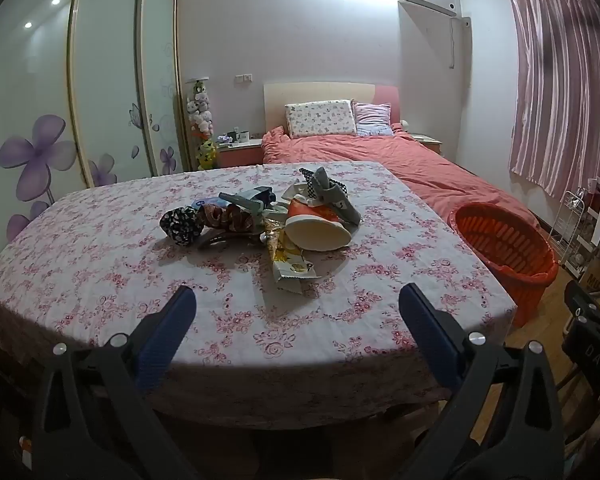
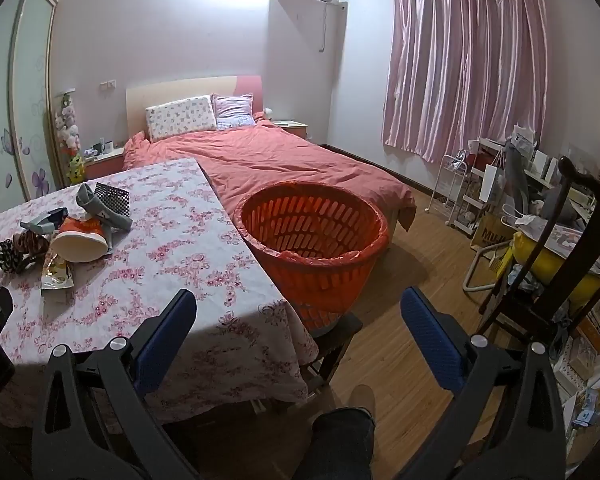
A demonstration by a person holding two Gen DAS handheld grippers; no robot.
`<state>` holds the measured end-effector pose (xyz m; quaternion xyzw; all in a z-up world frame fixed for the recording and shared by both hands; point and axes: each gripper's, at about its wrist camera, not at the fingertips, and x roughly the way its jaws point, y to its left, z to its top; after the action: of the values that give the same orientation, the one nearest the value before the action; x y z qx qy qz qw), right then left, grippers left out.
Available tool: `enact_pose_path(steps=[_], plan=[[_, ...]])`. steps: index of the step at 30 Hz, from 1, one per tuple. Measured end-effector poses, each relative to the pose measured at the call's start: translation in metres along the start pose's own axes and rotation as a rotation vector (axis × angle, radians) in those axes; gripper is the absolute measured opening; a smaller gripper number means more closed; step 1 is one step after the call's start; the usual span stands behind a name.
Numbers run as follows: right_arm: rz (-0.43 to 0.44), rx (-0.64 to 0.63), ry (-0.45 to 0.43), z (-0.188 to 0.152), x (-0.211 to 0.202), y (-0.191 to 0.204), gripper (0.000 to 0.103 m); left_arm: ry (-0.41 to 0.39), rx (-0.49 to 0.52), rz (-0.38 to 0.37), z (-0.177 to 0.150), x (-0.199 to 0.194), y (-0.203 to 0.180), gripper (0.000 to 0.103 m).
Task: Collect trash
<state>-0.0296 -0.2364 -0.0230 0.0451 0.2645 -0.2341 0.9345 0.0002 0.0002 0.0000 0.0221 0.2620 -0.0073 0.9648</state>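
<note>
So far nothing appears collected: the orange basket (image 2: 312,236), lined with a red bag and standing just beside the right edge of the surface (image 1: 100,264), looks empty as far as its visible inside shows. The whole pile sits near the middle of the flowered cloth: an orange-and-white paper cup (image 1: 320,226) on its side, a yellow snack wrapper (image 1: 286,258) lying toward the near edge, touching the cup, a grey sock (image 1: 332,196) draped over the cup, dark and brown scrunchies (image 1: 204,222) to the left, and a few smaller pieces behind that are too jumbled to name. Left tongs (image 1: 296,304) are spread wide, empty, aimed at the pile from the near edge, well short of it. Right tongs (image 2: 298,306) are likewise wide and empty, facing the basket and the surface's corner. Judgement: task at its start; sorting trash (cup, wrapper) from keepable items and every transfer to the basket remain.
</note>
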Motion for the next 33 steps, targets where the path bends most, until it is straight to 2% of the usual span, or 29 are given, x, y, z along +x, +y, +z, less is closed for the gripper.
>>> enact_pose_path(steps=[33], plan=[[-0.003, -0.004, -0.006, 0.0022, -0.0017, -0.0011, 0.101, 0.007, -0.003, -0.002, 0.0, 0.0001, 0.0001, 0.099]])
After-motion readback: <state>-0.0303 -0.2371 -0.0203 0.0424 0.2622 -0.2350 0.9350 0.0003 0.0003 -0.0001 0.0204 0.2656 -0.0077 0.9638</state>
